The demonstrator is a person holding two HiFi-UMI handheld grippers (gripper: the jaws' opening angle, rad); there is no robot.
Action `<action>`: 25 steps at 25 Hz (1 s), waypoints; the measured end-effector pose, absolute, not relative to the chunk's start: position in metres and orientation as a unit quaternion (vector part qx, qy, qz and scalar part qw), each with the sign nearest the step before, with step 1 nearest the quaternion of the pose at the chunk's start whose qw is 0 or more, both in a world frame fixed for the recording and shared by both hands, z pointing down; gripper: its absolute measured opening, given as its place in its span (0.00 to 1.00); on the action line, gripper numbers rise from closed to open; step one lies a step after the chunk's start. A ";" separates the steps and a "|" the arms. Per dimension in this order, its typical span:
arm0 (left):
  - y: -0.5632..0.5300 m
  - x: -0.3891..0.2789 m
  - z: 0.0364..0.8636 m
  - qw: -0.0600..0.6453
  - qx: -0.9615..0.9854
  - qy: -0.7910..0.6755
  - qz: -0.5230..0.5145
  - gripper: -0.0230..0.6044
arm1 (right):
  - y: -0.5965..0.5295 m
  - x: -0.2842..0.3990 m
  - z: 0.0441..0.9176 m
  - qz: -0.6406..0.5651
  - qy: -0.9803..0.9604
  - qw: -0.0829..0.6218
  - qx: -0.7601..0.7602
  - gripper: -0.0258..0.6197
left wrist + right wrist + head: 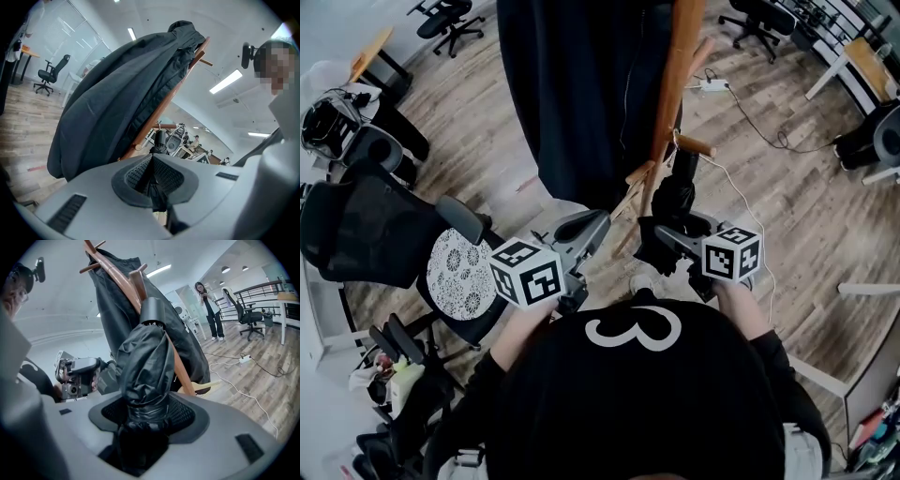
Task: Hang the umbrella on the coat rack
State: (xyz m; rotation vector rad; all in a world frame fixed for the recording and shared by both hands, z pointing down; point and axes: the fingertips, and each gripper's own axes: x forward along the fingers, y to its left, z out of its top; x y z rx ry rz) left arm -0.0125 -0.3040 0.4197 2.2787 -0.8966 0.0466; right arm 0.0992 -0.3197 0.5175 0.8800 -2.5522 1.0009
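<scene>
Right gripper view: your right hand-held gripper pinches the folded umbrella upright mid-frame, near the coat rack; your left hand-held gripper nips a dark strap, likely to loop over a peg.

Head view sits right above the person's head and faces steeply down at the wood floor. The coat rack pole rises toward the lens, and the left gripper and right gripper are close underneath.

Left gripper view rides low and tilts upward along its jaws. The dark coat looms near, with a ceiling light far behind.

Right gripper view also aims upward, and the umbrella fills its near field.

All three views share the rack and the coat. The two gripper views face each other. The left one catches the right gripper beyond its jaws, and the right one catches the left gripper off to its side.
</scene>
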 end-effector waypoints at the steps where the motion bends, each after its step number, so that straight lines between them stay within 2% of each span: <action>1: -0.304 -0.014 0.420 0.340 0.875 -0.345 0.017 0.06 | -0.320 0.098 0.520 0.342 -0.879 0.136 0.304 0.46; 25: -0.300 -0.046 0.430 0.350 0.859 -0.373 0.019 0.06 | -0.362 0.084 0.555 0.245 -0.888 0.181 0.345 0.46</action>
